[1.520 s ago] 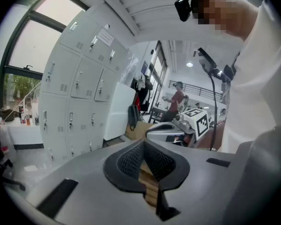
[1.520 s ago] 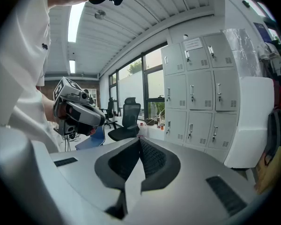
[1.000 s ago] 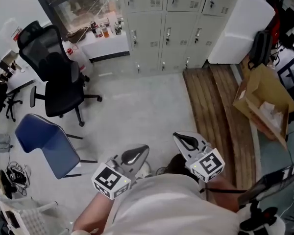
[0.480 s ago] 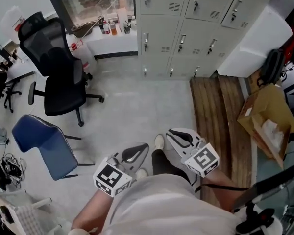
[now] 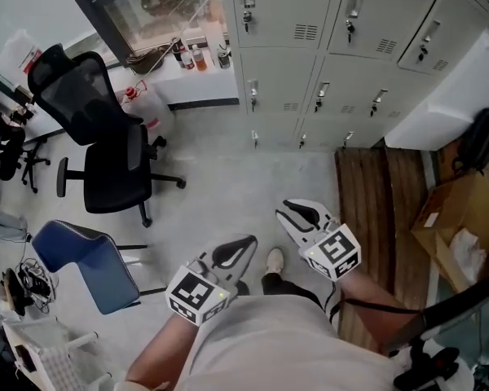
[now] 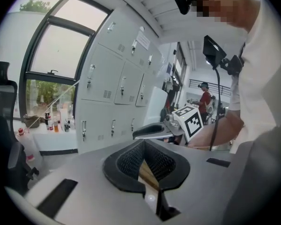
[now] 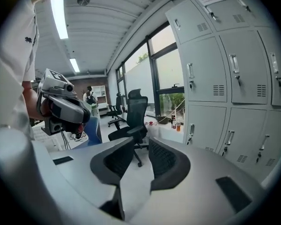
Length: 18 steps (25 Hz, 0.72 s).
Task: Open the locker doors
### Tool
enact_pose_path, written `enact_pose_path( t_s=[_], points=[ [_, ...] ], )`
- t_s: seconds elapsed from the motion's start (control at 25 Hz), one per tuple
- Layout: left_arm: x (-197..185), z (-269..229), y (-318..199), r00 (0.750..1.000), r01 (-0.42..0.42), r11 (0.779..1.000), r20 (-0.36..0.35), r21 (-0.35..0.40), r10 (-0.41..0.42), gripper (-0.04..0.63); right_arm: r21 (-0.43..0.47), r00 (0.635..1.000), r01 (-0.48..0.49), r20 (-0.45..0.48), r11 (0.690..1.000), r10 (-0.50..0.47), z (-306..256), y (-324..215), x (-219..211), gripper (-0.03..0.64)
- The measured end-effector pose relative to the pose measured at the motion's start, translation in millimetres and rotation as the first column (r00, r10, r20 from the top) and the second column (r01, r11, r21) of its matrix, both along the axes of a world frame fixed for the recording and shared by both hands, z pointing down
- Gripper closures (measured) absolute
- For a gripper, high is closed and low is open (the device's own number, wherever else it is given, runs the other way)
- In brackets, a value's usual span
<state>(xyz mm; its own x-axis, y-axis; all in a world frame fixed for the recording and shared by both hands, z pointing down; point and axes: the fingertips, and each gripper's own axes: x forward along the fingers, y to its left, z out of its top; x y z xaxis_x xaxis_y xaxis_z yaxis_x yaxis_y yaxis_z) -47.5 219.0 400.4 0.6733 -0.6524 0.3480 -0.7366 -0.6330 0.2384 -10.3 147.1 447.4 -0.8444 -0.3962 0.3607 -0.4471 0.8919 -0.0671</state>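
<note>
Two grippers are held low and close to the person's body, and neither holds anything. The left gripper point(image 6: 143, 143) has its jaws pressed together at the tips with nothing in them. The right gripper point(image 7: 141, 146) shows a clear gap between its pads, and its jaws are opening on empty air. Seen from the head, both point toward twelve o'clock over bare floor point(image 5: 228, 177), with a shoe point(image 5: 274, 260) between them. The lockers point(image 5: 342, 55) stand well apart from the jaws at twelve to one o'clock. Every door in view is flush and closed, each with its handle point(image 5: 253, 96) near one edge. Planks point(image 5: 375, 210) lie on the floor at two o'clock, a black chair point(image 5: 106, 137) stands at ten, and a blue chair point(image 5: 85, 259) at nine. The step in hand looks like the approach, with no door touched yet. The next move probably calls for walking closer, picking one door, and bringing the right gripper, already parting, up to its handle so the jaws straddle it. It would then have to close firmly and pull along the door's swing. The left gripper would have to open before it could take a second handle.
</note>
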Motion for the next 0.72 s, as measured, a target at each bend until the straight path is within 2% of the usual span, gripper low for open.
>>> enact_pose_path(
  t_s=[0.16,0.4,0.52,0.72],
  points=[
    [-8.7,4.7,-39.7,1.000,-0.013,1.000,-0.012,-0.022,0.013,0.583,0.007,1.000,-0.016,-0.026,1.000,0.017,16.8,-53.7,-15.6,0.552],
    [-43.7,26.4,-101.1,0.997,-0.066,0.997,-0.035,-0.050,0.065,0.583,0.005,0.991,-0.129,-0.042,0.992,0.129,53.5,-147.8,-57.7,0.552],
    [-65.5,30.3,-133.4,0.993,-0.115,0.992,-0.042,-0.056,0.112,0.583,-0.032,0.978,-0.202,-0.057,0.979,0.200,78.0,-196.9,-78.1,0.552],
    [-112.7,39.0,-193.3,0.985,-0.172,0.984,-0.002,-0.050,0.172,0.583,-0.043,0.948,-0.314,-0.072,0.948,0.311,111.1,-286.4,-111.0,0.552]
  ],
)
